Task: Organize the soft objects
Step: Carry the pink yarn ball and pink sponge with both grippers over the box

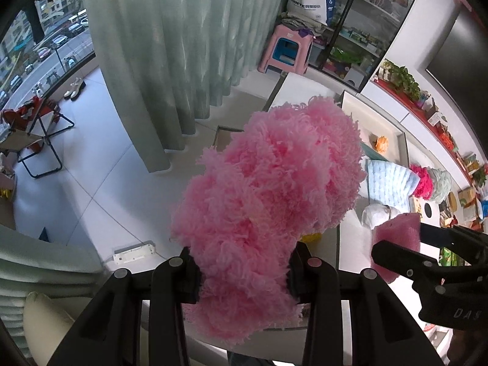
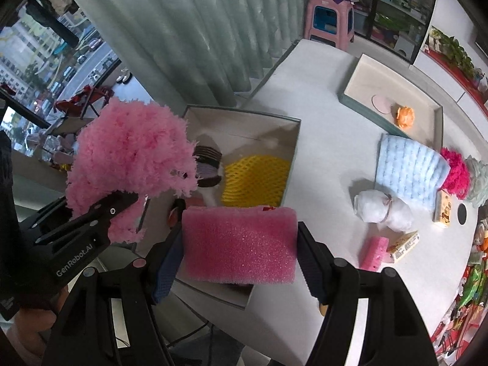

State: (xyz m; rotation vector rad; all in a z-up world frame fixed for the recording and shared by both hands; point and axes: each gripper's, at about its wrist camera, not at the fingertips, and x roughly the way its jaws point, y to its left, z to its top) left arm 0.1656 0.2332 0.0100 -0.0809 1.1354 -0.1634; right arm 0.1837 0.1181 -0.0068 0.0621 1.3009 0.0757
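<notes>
Sponge (image 2: 239,244), pink, gripped crosswise by right gripper (image 2: 241,245), hovers over the open box's (image 2: 292,152) near edge; left gripper (image 1: 242,271) clamps fluffy yarn (image 1: 268,195) alongside.

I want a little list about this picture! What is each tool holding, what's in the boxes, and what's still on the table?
left tool: shut on fluffy pink yarn ball
right tool: shut on pink sponge
near box: yellow foam net, dark round pads
far tray: orange flower, pink disc
on table: blue knit cloth, white bundle, small pink sponge
</notes>
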